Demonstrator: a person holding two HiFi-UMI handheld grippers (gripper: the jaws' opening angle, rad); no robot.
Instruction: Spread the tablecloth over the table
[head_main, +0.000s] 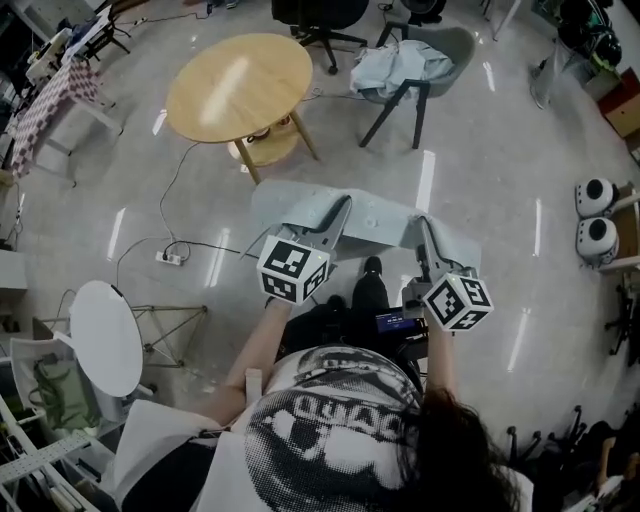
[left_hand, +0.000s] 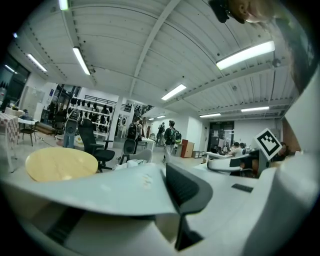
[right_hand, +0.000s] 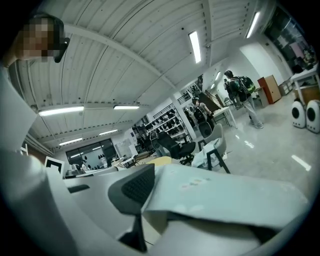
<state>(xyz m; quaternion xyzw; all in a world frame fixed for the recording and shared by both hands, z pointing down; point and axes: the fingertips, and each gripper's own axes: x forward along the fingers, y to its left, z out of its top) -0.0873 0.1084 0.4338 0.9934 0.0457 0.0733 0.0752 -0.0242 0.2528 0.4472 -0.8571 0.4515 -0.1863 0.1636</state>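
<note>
The left hand-held gripper (head_main: 337, 212) was clamped on the near edge of the pale grey-blue tablecloth (head_main: 378, 218), with the fabric pinched flat between its jaws in its own view. The right hand-held gripper (head_main: 424, 233) was clamped on the same edge, further to the right. Both pointed roughly level and away from the person. The cloth was held in the air between them as a stretched band above the glossy floor (head_main: 470, 150), touching nothing else. I could not tell whether it was fully unfolded.

The round light-wood surface (head_main: 240, 85) stood farther off, ahead and to the left, bare on top and well apart from the cloth. To its right, a grey chair (head_main: 425, 60) carried a heap of pale fabric.

As I judged it, the step in hand was carrying the cloth toward the surface, and spreading had not yet begun. The next move would call for stepping forward and left with both grips kept firm and the hands apart so the cloth stayed taut. The far edge would then need to pass over the near rim, and the cloth be centred and lowered before either grip let go.
</note>
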